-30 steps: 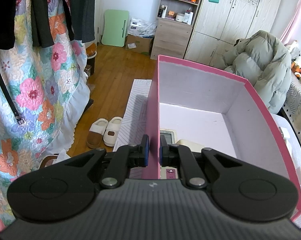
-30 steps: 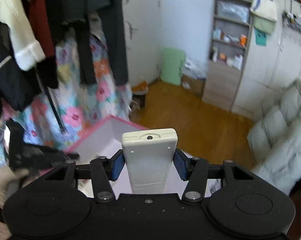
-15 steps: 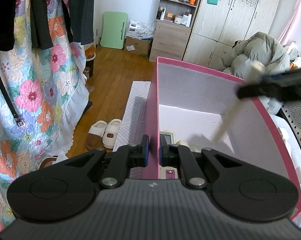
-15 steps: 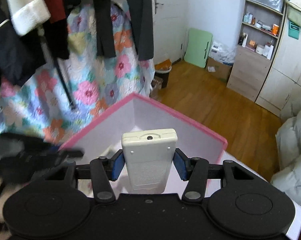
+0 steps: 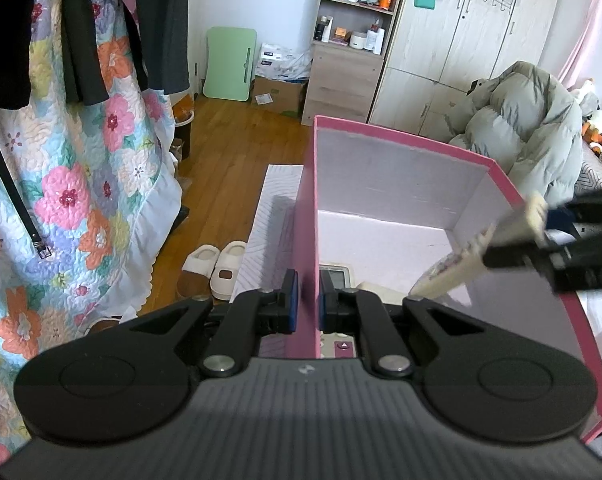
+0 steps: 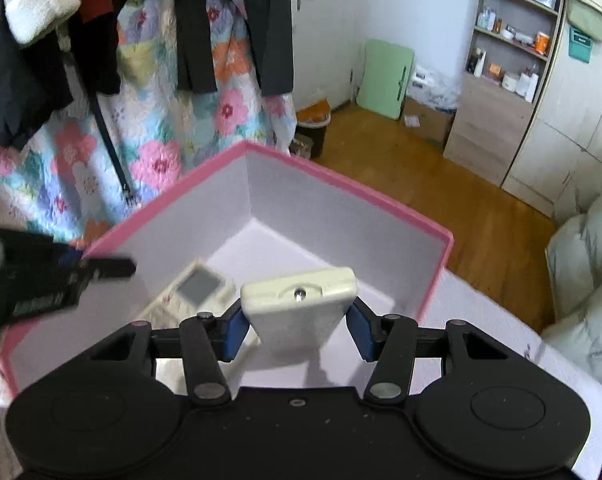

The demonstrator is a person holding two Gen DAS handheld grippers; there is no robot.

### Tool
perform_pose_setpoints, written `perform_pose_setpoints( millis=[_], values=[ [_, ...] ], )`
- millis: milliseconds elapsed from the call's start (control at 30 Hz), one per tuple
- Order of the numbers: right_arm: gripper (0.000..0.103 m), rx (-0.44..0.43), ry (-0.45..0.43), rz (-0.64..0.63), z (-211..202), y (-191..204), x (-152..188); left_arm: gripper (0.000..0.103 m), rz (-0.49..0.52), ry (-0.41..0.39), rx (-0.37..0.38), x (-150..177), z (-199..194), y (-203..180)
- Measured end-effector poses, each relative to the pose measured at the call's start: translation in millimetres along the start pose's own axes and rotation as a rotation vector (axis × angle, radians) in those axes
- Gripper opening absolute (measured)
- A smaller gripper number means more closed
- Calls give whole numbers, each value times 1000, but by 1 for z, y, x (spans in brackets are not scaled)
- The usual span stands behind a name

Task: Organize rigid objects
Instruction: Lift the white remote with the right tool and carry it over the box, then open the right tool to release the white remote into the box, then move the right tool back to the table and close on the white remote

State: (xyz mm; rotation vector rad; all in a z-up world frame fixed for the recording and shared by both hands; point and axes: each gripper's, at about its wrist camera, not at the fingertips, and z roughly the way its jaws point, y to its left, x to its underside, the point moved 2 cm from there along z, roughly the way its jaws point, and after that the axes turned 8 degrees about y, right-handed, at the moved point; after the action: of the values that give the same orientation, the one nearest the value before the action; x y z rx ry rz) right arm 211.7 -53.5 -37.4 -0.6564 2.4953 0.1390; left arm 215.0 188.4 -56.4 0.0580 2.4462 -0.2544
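Note:
A pink box with a white inside stands on a white surface. My left gripper is shut on the box's near left wall. My right gripper is shut on a cream remote control, held tilted over the box's open top. In the left wrist view the same remote pokes in over the right wall, nose down, with the right gripper behind it. Another remote with a grey screen lies on the box floor; its top shows past the left fingers.
A floral quilt and dark clothes hang at left. A pair of slippers sits on the wooden floor beside a white mat. A grey puffer coat lies at right. Shelves and wardrobes line the back wall.
My right gripper has come down with the cream remote, from above the box to just over its inside. The left gripper has kept its hold on the wall.

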Motion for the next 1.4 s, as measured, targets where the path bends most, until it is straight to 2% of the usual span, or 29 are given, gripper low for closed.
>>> perform_pose_setpoints(
  millis=[133, 233, 300, 367, 433, 467, 667, 733, 900, 967, 1033, 1200, 1300, 1400],
  values=[
    [57, 35, 79, -52, -3, 11, 21, 9, -2, 1, 0, 0, 0, 0],
    [55, 80, 82, -145, -4, 27, 32, 9, 2, 0, -4, 0, 0, -1],
    [51, 64, 92, -105, -1, 28, 29, 9, -1, 0, 0, 0, 0, -1],
    [21, 49, 126, -67, 6, 25, 20, 9, -4, 2, 3, 0, -1, -1],
    [18, 17, 146, 30, 15, 13, 12, 9, -3, 2, 5, 0, 0, -1],
    [20, 40, 138, 45, 18, 11, 8, 9, -3, 1, 4, 0, 0, 0],
    [13, 44, 107, 130, 15, -16, -3, 9, -5, 3, 12, -1, 0, 2],
    [14, 33, 60, 136, 5, -22, -2, 9, -4, 2, 10, -2, 0, 3],
    [35, 30, -53, 158, -43, -42, 13, 9, -5, 5, 10, -2, 1, 3],
    [42, 16, -72, 159, -57, -52, 26, 9, -6, 7, 10, -1, 2, 4],
    [42, 15, -66, 154, -61, -61, 39, 9, -7, 8, 12, -1, 2, 5],
    [43, -50, 107, 276, -35, -89, 73, 9, -6, 9, 7, -1, 3, 6],
    [49, -124, 251, 458, -5, -110, 91, 9, -6, 9, 2, -1, 3, 7],
    [52, -198, 317, 606, 15, -124, 98, 9, -4, 8, 3, -1, 3, 8]
  ],
)
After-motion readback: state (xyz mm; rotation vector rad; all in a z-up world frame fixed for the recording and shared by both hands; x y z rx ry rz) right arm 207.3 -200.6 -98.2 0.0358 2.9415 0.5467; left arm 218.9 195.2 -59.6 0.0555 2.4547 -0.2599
